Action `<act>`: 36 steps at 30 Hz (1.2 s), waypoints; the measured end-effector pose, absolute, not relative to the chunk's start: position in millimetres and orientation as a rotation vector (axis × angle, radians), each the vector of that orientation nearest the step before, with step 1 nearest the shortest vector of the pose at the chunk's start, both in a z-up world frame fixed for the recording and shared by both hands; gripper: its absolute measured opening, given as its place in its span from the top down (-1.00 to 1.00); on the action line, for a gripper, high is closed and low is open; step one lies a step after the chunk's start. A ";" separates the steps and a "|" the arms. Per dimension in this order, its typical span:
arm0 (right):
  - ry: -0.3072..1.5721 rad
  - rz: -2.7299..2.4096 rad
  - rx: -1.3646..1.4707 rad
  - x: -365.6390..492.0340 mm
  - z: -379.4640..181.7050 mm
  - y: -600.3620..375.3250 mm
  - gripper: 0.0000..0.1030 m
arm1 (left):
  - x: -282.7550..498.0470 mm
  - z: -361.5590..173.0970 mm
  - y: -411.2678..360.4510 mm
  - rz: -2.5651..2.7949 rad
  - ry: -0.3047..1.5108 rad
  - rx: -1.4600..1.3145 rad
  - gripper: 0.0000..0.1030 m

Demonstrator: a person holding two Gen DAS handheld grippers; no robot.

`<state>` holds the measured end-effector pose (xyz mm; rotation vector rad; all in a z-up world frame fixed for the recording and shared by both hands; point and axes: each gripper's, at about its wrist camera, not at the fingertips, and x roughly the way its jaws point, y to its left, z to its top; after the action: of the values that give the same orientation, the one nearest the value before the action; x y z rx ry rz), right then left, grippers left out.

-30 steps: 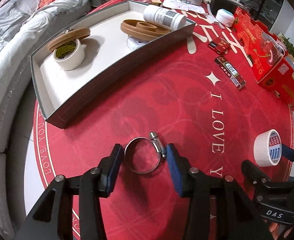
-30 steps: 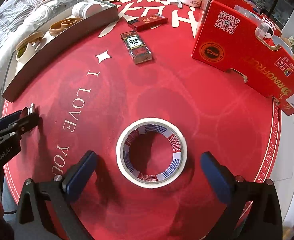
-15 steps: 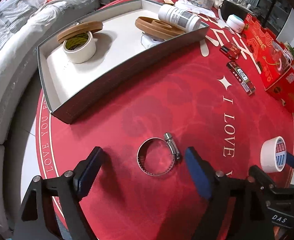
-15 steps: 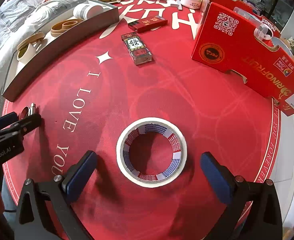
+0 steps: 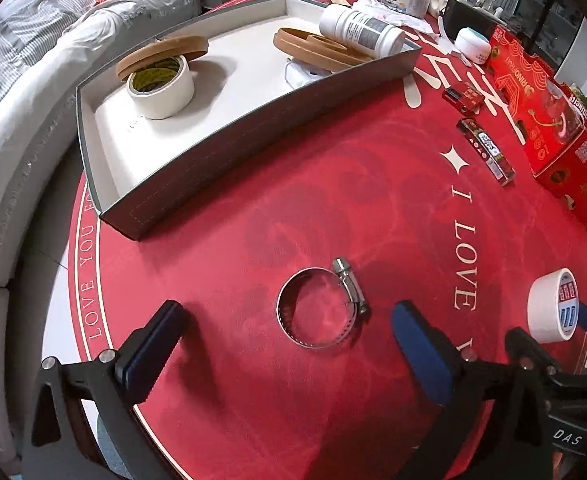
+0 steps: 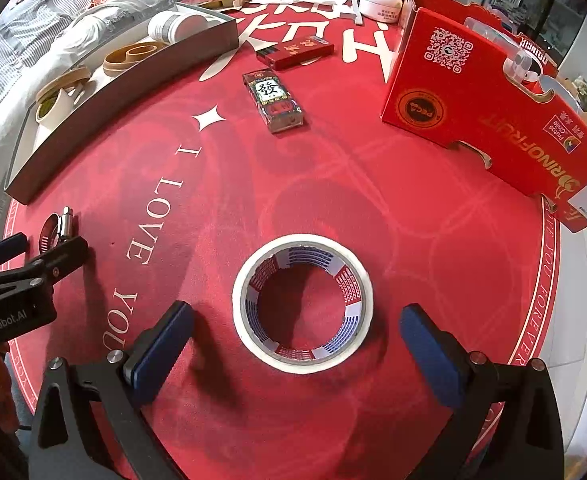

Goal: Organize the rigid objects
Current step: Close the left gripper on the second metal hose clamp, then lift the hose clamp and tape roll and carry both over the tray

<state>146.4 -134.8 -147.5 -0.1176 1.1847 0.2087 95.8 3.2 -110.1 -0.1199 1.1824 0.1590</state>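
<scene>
Tongs, left [image 5: 285, 344]: spread wide, blue pads on either side of the hose clamp [image 5: 320, 307] with clear gaps both ways, touching nothing. The clamp lies flat on the red surface [image 5: 253, 208], screw housing turned toward the right pad; the straddle suggests a line-up for a pinch across the band, which is thin metal and likely to slip unless the pads meet it squarely.

Tongs, right [image 6: 297, 354]: likewise spread, pads flanking the white tape roll [image 6: 302, 303], no contact. The roll lies flat, hole up, printed core visible; the wide opening suits its outer width.

Tray [image 5: 229, 136]: grey-walled, white-floored, beyond the clamp toward the far left of the surface. Holds a cream tape roll [image 5: 160, 89] with a brown ring [image 5: 161, 53] leaning on it, further brown rings [image 5: 313, 46], and a white bottle [image 5: 359, 30] lying on its side. Judged to be the collection point for loose items, both held-over pieces being not yet in it.

Strays on the surface, well apart from both tongs: a patterned small box [image 6: 273, 101], a red flat box [image 6: 295, 51], a red fruit carton [image 6: 489, 120], a white jar [image 6: 379, 2].
</scene>
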 end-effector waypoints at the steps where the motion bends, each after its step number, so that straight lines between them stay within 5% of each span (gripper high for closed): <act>1: 1.184 0.209 -0.117 147.3 -147.4 -134.3 -1.00 | 95.5 -111.3 3.3 0.158 1.183 -0.119 -1.00; 8: 1.208 0.207 -0.121 150.4 -147.5 -133.0 -1.00 | 101.9 -112.2 1.6 0.150 1.228 -0.122 -0.96; 11: 1.271 0.195 -0.125 156.9 -145.4 -129.8 -0.90 | 102.6 -102.9 -8.1 0.095 1.232 -0.087 -0.52; 13: 1.269 0.214 -0.141 155.2 -139.7 -125.4 -0.59 | 101.3 -97.5 -15.1 0.059 1.227 -0.062 0.08; 14: 1.264 0.225 -0.149 154.5 -136.8 -123.1 -0.32 | 100.4 -95.3 -17.5 0.043 1.227 -0.054 0.17; 15: 1.260 0.237 -0.158 151.4 -134.1 -120.7 -0.06 | 100.1 -94.3 -18.6 0.026 1.234 -0.059 0.17; 16: 1.259 0.244 -0.163 149.4 -132.5 -119.2 -0.04 | 98.7 -93.2 -19.2 0.012 1.240 -0.067 0.17; 36: 1.221 0.257 -0.176 132.7 -136.9 -119.4 -0.05 | 75.5 -91.8 -23.6 0.048 1.166 -0.020 0.15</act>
<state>132.7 -119.4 -136.9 -0.1759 1.2214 0.2571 75.5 -23.6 -91.8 -0.0196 1.1656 0.0478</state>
